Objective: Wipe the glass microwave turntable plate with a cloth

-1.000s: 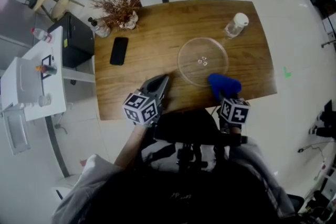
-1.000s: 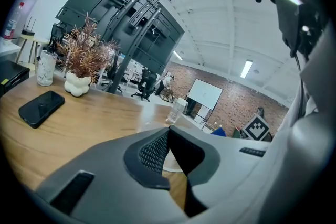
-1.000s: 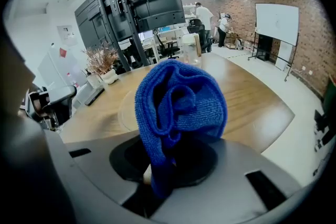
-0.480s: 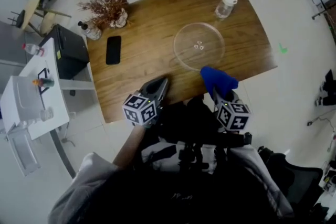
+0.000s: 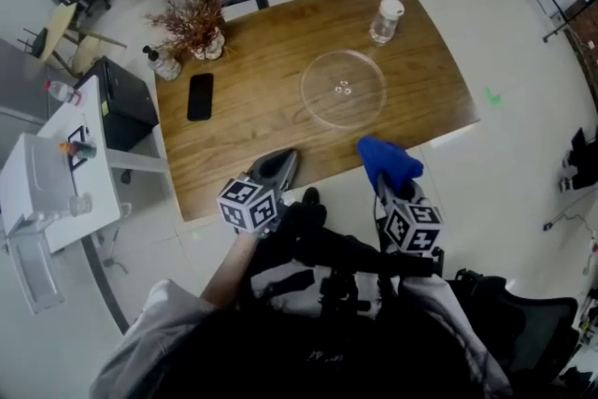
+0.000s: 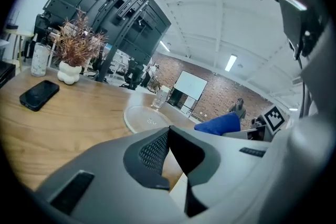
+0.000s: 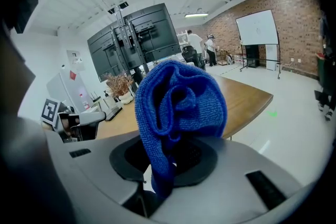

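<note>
1. At the far left we see a white side stand on the floor. Just beside it, a black cabinet stands by the left end of the wooden bench.
2. On the bench's far left corner we find a dried plant in a white pot, with a small clear bottle just beside it. A dark phone lies flat a little nearer to us.
3. The left claw hangs over the bench's near edge, its tip pointing toward the middle of the bench. In the left gripper view we see this claw narrow, its two tips pressed together with nothing between them.
4. The glass turntable plate lies flat on the right half of the bench, apart from both claws, and nothing touches it. In the left gripper view we see it beyond the jaws.
5. The right claw sits at the bench's near edge, to the right of the left claw, and grips a bunched blue cloth. In the right gripper view we see the cloth pinched between the jaws and bulging up above them. The cloth is near the plate's near rim but apart from it.
6. A clear jar with a white lid stands upright just beyond the plate, toward the bench's far right corner.
7. Right of the bench we see a small green mark on the pale floor.
</note>
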Demonstrator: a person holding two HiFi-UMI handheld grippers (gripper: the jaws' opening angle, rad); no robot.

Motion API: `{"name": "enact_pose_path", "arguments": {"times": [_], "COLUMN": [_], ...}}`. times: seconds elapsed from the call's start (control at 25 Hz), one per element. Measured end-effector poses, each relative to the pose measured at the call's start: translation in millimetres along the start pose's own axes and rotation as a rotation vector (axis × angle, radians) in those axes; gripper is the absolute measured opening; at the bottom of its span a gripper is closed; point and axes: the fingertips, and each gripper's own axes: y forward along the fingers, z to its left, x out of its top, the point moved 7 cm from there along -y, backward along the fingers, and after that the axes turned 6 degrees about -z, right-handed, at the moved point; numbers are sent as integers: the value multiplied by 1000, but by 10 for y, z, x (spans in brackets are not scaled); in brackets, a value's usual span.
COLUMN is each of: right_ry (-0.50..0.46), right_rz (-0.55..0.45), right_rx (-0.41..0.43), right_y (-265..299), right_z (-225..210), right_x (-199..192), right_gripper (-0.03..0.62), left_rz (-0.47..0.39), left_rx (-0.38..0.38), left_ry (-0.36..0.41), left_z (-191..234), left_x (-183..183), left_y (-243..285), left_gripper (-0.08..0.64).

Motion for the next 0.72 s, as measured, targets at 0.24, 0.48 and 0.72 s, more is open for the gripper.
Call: {"name": "enact_pose_path", "arguments": {"times": [0.24, 0.48, 0.72], "right_ry": [-19, -35, -11], "right_rz": [-25, -28, -27], "right_rx": [25, 63, 111], "right_y": [-459, -950, -1226], "right_z": [-9, 24, 153], "right_x": [-148, -463, -832], "right_gripper": [83, 83, 83], "left_rz": [-17, 25, 40], "left_rx": [0, -27, 5], "left_ry": [-1, 13, 37], "left_z": [-473, -1086, -1399], "left_x": [-203, -619, -854], "left_y": [-209, -560, -1080], "left_gripper": [-3, -3, -3]}}
